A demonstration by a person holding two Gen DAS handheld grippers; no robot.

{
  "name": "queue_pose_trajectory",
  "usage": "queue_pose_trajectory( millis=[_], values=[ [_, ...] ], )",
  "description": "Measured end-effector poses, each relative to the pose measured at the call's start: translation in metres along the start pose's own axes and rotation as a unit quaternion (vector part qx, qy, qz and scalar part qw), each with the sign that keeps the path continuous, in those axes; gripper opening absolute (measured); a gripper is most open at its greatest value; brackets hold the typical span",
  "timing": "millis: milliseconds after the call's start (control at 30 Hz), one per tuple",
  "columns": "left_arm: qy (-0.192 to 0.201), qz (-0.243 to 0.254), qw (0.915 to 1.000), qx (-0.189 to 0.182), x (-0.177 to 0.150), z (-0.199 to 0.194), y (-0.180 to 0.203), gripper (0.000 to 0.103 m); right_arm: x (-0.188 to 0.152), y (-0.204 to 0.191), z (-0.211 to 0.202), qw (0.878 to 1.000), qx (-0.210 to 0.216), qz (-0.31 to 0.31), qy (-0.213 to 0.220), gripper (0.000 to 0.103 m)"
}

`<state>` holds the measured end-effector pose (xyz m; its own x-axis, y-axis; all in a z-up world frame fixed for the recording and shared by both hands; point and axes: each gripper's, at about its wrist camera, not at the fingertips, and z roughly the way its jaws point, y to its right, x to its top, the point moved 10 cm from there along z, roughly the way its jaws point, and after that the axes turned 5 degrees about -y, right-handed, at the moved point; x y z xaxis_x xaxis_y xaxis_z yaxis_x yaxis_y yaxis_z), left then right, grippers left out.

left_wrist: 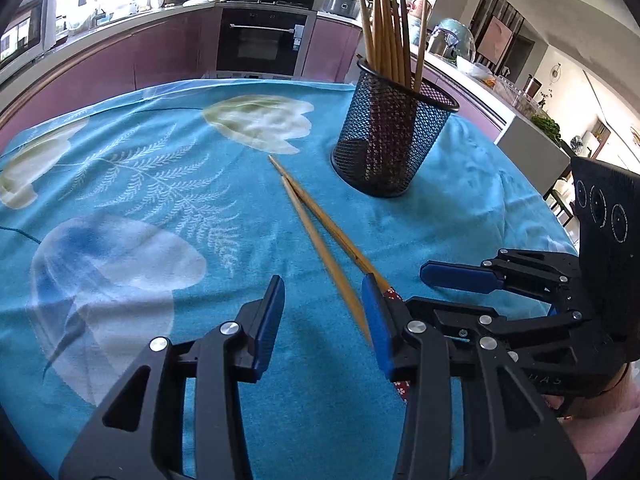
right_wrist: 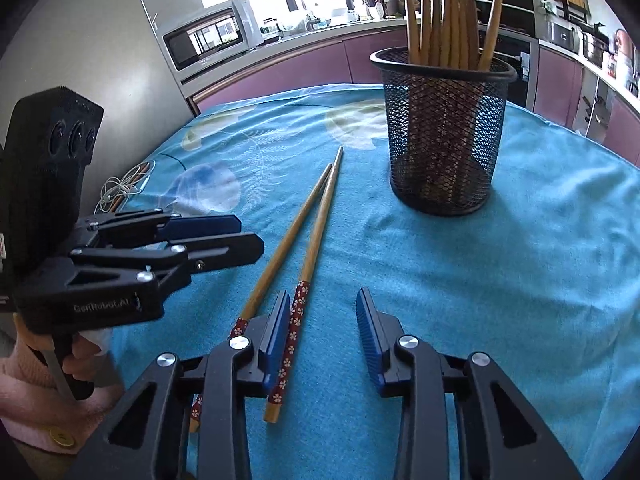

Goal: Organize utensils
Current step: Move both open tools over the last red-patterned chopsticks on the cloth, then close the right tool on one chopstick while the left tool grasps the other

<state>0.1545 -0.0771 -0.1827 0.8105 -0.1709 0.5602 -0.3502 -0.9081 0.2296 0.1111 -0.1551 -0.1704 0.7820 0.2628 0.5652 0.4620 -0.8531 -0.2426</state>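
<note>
Two chopsticks (right_wrist: 316, 236) are left lying on the blue cloth of the table (right_wrist: 520, 280), near its middle, tips converging toward the mesh cup (right_wrist: 444, 136), which is set further back & already packed w/ upright chopsticks, prob. the intended destination. The right claw (right_wrist: 322, 336) is spread, empty, lowered astride one red-wrapped handle end, likely for pickup. The left claw (left_wrist: 322, 320) is also spread, nothing pinched. "GenRobot.AI" is read on the left claw's body.

A table under a blue floral cloth (right_wrist: 460, 280) carries a mesh holder (right_wrist: 444, 132) near its far edge, two loose chopsticks (right_wrist: 316, 224) mid-table, and what looks like a white cord (right_wrist: 120, 192) at its left edge.
</note>
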Motion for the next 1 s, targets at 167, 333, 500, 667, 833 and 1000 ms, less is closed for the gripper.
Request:
queue_pose_trajectory(
  millis=[167,333,500,667,833,1000],
  values=[
    [-0.012,0.016,0.9996,0.020,-0.004,0.010,0.004,0.038,0.000,0.002,0.000,1.000,0.003,0.000,-0.001,0.032],
    [-0.013,0.024,0.9990,0.035,-0.002,0.012,0.004,0.035,0.002,0.002,0.002,1.000,0.000,-0.005,-0.002,0.032],
    [-0.015,0.026,0.9988,0.040,0.002,0.014,0.000,0.021,0.012,0.001,0.008,1.000,-0.005,-0.014,-0.002,0.032],
    [-0.016,0.016,0.9990,0.038,0.007,0.015,-0.007,0.014,0.027,0.001,0.017,1.000,-0.013,-0.025,-0.001,0.030],
    [-0.014,0.005,0.9991,0.039,0.012,0.017,-0.014,0.012,0.039,0.001,0.030,0.999,-0.021,-0.032,-0.006,0.026],
    [-0.012,0.000,0.9989,0.046,0.015,0.018,-0.020,0.014,0.047,0.001,0.036,0.999,-0.029,-0.038,-0.007,0.024]
  ],
)
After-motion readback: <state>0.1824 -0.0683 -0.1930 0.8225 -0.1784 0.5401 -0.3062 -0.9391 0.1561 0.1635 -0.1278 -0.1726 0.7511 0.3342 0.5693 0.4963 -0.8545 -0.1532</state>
